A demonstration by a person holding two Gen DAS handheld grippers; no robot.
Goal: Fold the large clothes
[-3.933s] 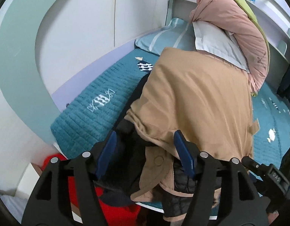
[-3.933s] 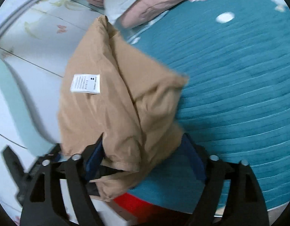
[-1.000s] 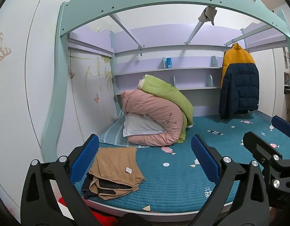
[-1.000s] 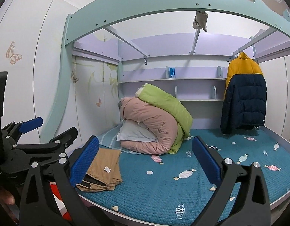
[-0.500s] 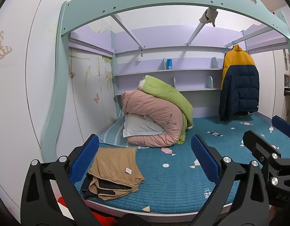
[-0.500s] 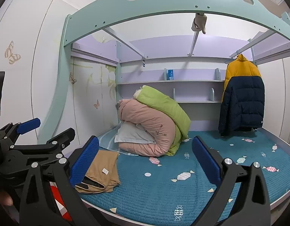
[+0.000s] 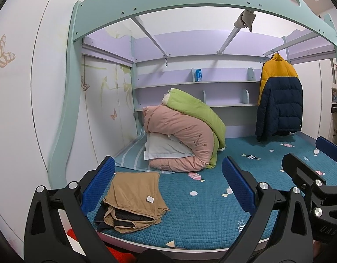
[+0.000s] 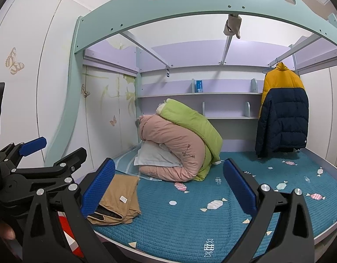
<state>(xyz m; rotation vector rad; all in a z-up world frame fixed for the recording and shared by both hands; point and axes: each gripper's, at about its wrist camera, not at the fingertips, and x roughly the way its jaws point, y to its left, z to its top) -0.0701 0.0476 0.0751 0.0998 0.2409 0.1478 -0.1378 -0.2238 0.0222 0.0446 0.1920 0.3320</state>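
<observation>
Left wrist view: the left gripper (image 7: 168,186) is released, its blue pads spread wide with nothing between them, and it is held back from the bed (image 7: 212,223). Right wrist view: the right gripper (image 8: 168,186) is likewise released and empty, also clear of the bed.

Location of the task item: the tan coat (image 7: 133,199) lies on the teal bedspread at the front left corner of the bed, close to the front edge. It forms a compact, roughly rectangular stack. The dark lining shows at the open end facing the front edge, and a small white care label sits on the top layer. Neither gripper touches it.

Other contents of the bed: a rolled pink quilt (image 7: 179,135) with a green quilt (image 7: 194,111) over it stands toward the back left corner, well apart from the coat. A yellow and navy puffer jacket (image 7: 277,100) hangs from a rail at the back right.

Task status, as a judgement: the tan coat appears fully folded and set down; no further fold seems required, though the front edges are slightly uneven. The hanging puffer jacket is unfolded. If it belongs to the task, it remains to be taken down, spread on the free area of the bedspread and folded.
</observation>
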